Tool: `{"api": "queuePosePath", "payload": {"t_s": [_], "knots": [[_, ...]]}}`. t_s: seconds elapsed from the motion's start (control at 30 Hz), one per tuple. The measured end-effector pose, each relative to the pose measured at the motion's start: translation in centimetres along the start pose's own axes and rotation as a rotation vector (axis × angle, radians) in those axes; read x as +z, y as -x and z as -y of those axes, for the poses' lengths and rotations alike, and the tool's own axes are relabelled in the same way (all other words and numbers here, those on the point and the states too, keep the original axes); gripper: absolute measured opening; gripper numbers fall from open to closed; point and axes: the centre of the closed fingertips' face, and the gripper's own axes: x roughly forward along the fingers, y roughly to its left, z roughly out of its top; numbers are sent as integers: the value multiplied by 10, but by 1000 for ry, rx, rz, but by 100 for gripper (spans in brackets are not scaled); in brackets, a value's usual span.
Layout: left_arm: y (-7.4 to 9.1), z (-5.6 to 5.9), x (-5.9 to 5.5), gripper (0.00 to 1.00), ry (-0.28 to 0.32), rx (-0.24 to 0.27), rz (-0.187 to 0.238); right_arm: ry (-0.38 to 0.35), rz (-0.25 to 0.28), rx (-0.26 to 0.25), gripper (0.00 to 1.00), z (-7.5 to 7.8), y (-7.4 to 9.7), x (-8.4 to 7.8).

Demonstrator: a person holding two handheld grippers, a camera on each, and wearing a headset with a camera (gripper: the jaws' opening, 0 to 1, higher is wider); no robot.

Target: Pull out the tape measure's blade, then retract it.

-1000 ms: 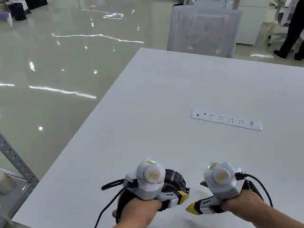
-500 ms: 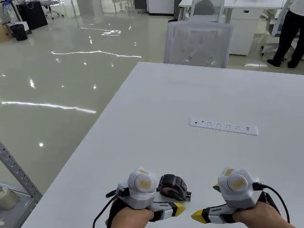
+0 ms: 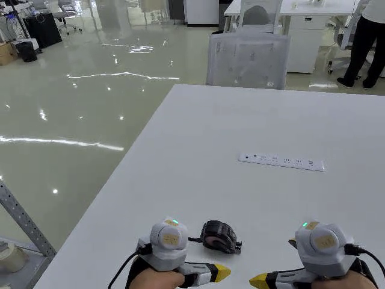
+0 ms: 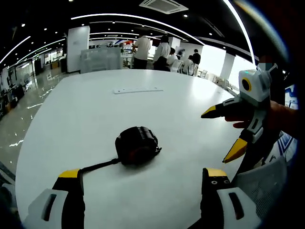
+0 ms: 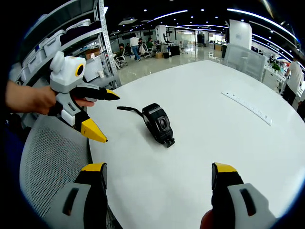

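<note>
The black tape measure (image 3: 219, 236) lies on the white table (image 3: 198, 150) near its front edge, blade wound in, hook end toward the right. A black wrist strap (image 4: 97, 166) trails from it. My left gripper (image 3: 213, 274) is open just in front and left of it, touching nothing. In the left gripper view the tape measure (image 4: 137, 144) sits ahead between my jaws (image 4: 143, 174). My right gripper (image 3: 261, 280) is open at the right, clear of the tape measure (image 5: 159, 123). Each gripper shows in the other's view: right gripper (image 4: 219, 135), left gripper (image 5: 107, 117).
A white power strip (image 3: 281, 161) lies mid-table to the right. A grey mesh chair (image 3: 248, 60) stands at the far edge. The table's left edge drops to a glossy floor, with a metal shelf (image 3: 24, 223) at lower left. A person (image 3: 367, 42) stands far right.
Both grippers have drawn back toward me, and the right one moved further right. The left gripper, which was over the tape measure, is off it, and the tape measure lies free.
</note>
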Motion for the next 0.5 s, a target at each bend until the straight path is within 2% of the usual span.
{"api": "queuePosePath", "payload": {"t_s": [0.13,0.5], "knots": [[6,-2,-2,100,16,3,10,-15,17,-9,91,-5,10,-1],[33,-1,1,100,-3,5,45,-33,45,-30,97,-15,43,-4]]}}
